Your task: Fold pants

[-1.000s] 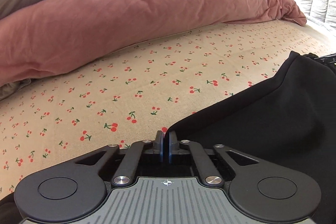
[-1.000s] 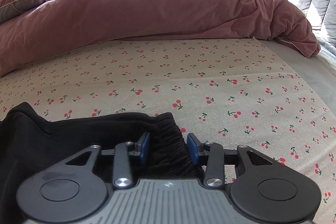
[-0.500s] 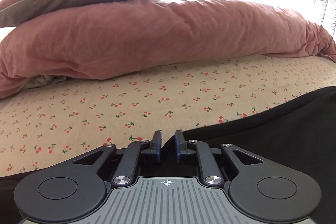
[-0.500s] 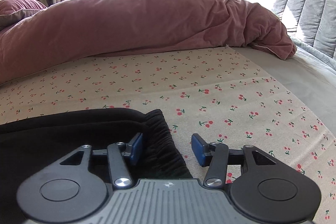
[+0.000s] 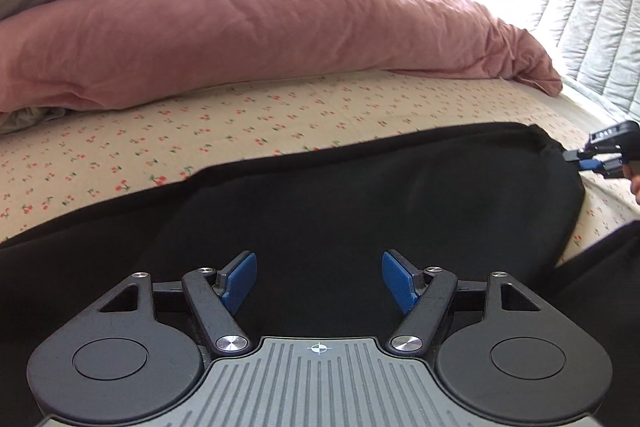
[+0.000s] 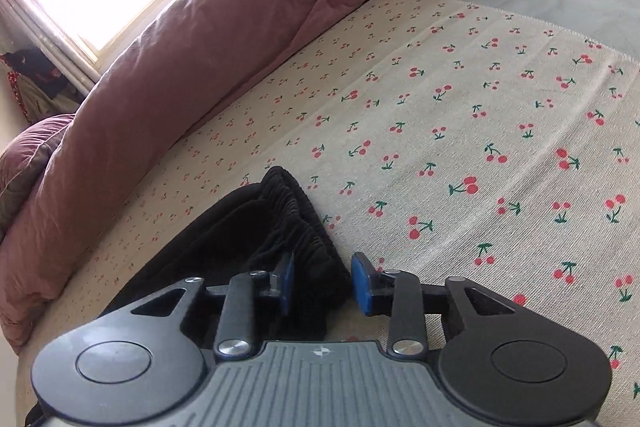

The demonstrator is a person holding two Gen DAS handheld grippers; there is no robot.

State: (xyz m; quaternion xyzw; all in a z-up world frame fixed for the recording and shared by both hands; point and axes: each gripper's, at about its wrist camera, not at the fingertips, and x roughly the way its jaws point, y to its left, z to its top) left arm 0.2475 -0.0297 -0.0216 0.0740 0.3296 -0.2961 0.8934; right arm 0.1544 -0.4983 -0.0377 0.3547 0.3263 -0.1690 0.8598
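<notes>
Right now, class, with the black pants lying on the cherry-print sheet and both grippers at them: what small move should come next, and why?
Probably finish closing the right gripper on the gathered waistband: its jaws are closing, the band sits between them, and the right pad still stands clear. The left gripper is opening over the black pants, holding nothing.

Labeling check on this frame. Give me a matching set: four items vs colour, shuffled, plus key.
Items:
1. pants
2. duvet
3. sheet
4. gripper pads

Colours:
A. blue
B. cream with red cherries
C. black
D. dusty pink

Pairs: 1-C, 2-D, 3-B, 4-A
</notes>
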